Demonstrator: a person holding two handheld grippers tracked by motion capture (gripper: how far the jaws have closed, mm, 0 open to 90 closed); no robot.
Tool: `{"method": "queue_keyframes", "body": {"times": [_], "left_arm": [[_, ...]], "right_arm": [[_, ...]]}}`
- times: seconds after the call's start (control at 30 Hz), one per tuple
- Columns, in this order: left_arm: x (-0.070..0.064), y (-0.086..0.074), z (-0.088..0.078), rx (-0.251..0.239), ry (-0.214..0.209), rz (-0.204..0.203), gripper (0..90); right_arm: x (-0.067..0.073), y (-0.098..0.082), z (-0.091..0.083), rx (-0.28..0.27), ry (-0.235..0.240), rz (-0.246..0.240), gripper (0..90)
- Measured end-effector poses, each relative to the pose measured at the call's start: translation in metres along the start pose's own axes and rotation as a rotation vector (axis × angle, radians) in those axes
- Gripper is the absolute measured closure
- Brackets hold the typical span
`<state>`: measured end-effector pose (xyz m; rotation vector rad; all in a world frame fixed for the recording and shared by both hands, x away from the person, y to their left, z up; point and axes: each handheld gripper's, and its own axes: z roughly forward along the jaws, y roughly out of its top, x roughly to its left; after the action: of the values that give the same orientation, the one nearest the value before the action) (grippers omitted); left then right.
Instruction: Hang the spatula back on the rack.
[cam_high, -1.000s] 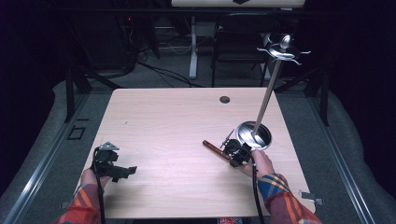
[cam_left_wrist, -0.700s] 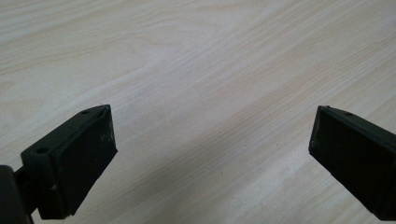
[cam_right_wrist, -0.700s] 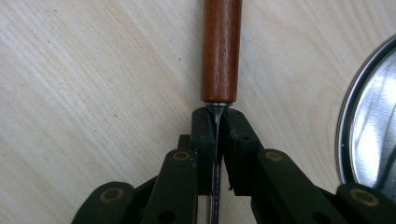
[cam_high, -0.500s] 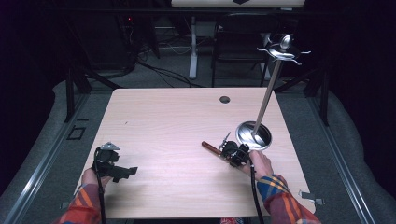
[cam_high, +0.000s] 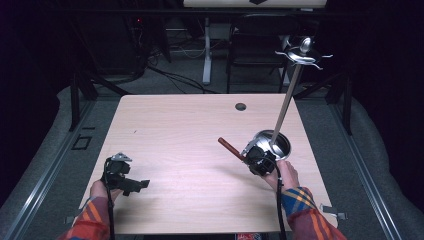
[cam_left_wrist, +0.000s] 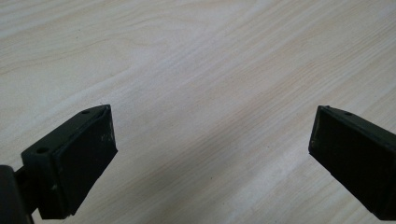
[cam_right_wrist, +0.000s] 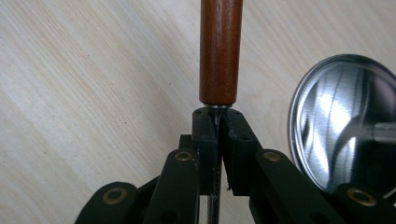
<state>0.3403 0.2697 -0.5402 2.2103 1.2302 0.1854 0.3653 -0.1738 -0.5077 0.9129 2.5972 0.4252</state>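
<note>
Carefully, my right tool (cam_right_wrist: 217, 128) pinched the wooden-handled utensil (cam_right_wrist: 220, 51) by its metal neck; a level lift suited it. Meanwhile my left tool (cam_left_wrist: 210, 154) sat spread.

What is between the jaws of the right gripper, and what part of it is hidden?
The right gripper is shut on the thin metal shank of a utensil with a brown wooden handle. The handle sticks out past the jaws over the table. The utensil's working end is covered.
</note>
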Motion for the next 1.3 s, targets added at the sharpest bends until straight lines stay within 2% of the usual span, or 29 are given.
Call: {"method": "queue_keyframes", "body": {"times": [0.2,0.33,0.4,0.53,0.93,1.0,1.2,1.27,1.3], "left_arm": [[0.001,0.000,-0.001,-0.001,0.000,0.002,0.5],[0.001,-0.001,0.000,-0.003,0.003,-0.005,0.5],[0.002,-0.002,0.000,-0.005,0.002,-0.009,0.5],[0.002,0.000,0.003,0.002,-0.002,-0.007,0.5],[-0.003,0.007,0.014,0.007,-0.024,0.021,0.4],[-0.003,0.008,0.017,0.016,-0.026,0.022,0.5],[-0.002,0.011,0.021,0.028,-0.039,0.032,0.6],[-0.002,0.012,0.019,0.010,-0.040,0.027,0.5],[-0.002,0.013,0.019,0.010,-0.039,0.040,0.5]], "right_arm": [[-0.003,-0.002,-0.012,-0.056,-0.002,0.017,83.9],[-0.006,-0.004,-0.022,-0.099,-0.024,0.037,84.0],[-0.007,-0.006,-0.027,-0.136,-0.052,0.056,84.0],[-0.009,-0.008,-0.037,-0.174,-0.069,0.083,84.1],[-0.013,-0.018,-0.055,-0.216,-0.078,0.123,84.0],[-0.016,-0.020,-0.060,-0.240,-0.076,0.152,84.1],[-0.020,-0.025,-0.074,-0.277,-0.080,0.184,84.2],[-0.020,-0.026,-0.074,-0.276,-0.081,0.184,84.2],[-0.020,-0.026,-0.075,-0.274,-0.086,0.184,84.2]]}}
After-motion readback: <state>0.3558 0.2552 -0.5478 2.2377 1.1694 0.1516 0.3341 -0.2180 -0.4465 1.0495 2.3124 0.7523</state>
